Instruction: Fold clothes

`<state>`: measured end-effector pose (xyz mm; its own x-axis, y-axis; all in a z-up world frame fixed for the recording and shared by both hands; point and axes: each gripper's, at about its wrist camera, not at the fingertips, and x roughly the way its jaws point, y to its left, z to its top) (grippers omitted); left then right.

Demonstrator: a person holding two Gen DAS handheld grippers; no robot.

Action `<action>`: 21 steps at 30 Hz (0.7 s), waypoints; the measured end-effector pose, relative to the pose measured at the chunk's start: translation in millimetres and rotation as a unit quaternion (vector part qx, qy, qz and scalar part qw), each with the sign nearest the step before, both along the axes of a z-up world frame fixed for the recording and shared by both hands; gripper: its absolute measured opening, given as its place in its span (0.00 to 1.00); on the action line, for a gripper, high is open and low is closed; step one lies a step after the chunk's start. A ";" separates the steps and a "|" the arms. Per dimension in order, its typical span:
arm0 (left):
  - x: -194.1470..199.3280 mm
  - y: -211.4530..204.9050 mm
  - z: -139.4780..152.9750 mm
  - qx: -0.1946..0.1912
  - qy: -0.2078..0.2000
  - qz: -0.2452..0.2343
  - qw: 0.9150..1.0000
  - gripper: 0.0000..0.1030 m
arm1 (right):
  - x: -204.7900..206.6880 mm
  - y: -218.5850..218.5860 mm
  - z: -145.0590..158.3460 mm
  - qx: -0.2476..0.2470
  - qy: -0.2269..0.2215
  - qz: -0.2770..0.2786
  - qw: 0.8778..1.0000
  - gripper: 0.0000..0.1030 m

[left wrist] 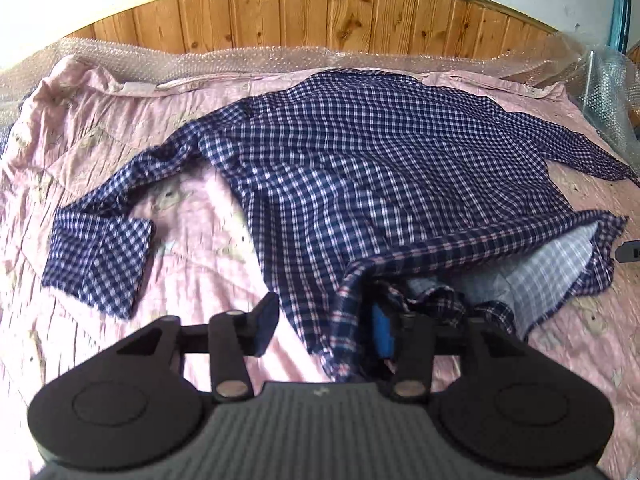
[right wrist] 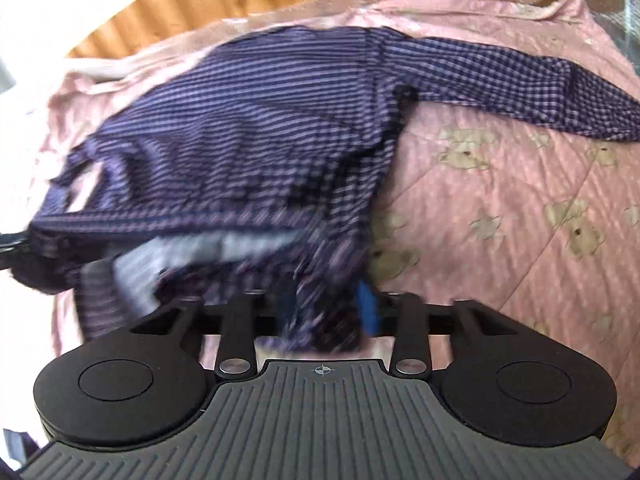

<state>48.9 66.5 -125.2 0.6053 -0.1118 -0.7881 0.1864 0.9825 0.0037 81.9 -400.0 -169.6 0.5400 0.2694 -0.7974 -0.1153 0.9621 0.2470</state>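
Note:
A navy and white checked shirt (left wrist: 352,160) lies spread on the pink bed cover, sleeves out to both sides. My left gripper (left wrist: 324,320) is open, its fingers wide apart. The shirt's near hem drapes over the right finger (left wrist: 382,330), while the left finger (left wrist: 262,326) is bare. In the right wrist view the shirt (right wrist: 248,128) is blurred. My right gripper (right wrist: 328,312) has the hem bunched between its fingers, with the blue pad (right wrist: 368,308) showing. The fabric hides how far those fingers are closed. The hem is lifted between the two grippers.
The pink quilted cover (left wrist: 192,240) with bear prints fills the bed. A wooden headboard (left wrist: 304,12) stands at the back, with bubble wrap (left wrist: 608,92) along it and at the right. The right gripper's tip (left wrist: 630,250) shows at the right edge.

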 end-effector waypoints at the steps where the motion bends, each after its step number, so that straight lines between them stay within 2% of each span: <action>1: -4.8 3.4 -3.2 -0.006 0.004 0.000 1.000 0.51 | -8.9 0.3 1.3 -0.003 -0.007 0.008 1.000 0.53; 4: -12.6 8.4 -8.9 -0.028 0.016 0.004 0.999 0.54 | -25.9 11.1 12.6 -0.028 -0.029 0.025 0.999 0.54; 6: -12.2 7.6 -12.7 -0.042 0.018 0.006 0.999 0.55 | -37.1 24.2 28.6 -0.046 -0.063 0.031 0.996 0.54; 8: -9.1 5.4 -13.4 -0.050 0.022 0.012 0.998 0.41 | -45.7 42.7 48.9 -0.057 -0.104 0.049 0.992 0.56; 9: -8.4 7.4 -10.9 -0.066 0.026 0.014 0.997 0.17 | -47.3 55.2 57.2 -0.058 -0.122 0.073 0.988 0.57; 10: -10.3 11.4 -6.3 -0.082 0.026 0.018 0.996 0.10 | -45.9 68.1 61.5 -0.062 -0.135 0.096 0.984 0.59; 12: -14.4 19.5 3.0 -0.113 0.025 0.027 0.993 0.10 | -34.1 89.4 61.4 -0.086 -0.157 0.131 0.975 0.71; 14: -17.9 28.6 11.2 -0.135 0.023 0.038 0.990 0.10 | -18.6 108.8 57.1 -0.114 -0.174 0.159 0.965 0.72; 16: -18.8 33.1 17.4 -0.150 0.020 0.048 0.987 0.11 | -2.4 125.3 48.5 -0.126 -0.166 0.189 0.960 0.71; 18: -18.8 31.5 21.2 -0.147 0.015 0.052 0.988 0.12 | 4.4 149.3 44.0 -0.130 -0.172 0.245 0.945 0.70; 21: -20.0 23.7 24.3 -0.120 0.007 0.052 0.991 0.13 | 4.3 198.2 35.5 -0.156 -0.187 0.350 0.905 0.72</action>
<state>28.9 90.2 -100.9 0.6121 -0.2353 -0.7549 0.0833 0.9686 -0.2344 86.2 -201.8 -134.1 0.5726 0.4421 -0.6904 -0.7418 0.6379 -0.2067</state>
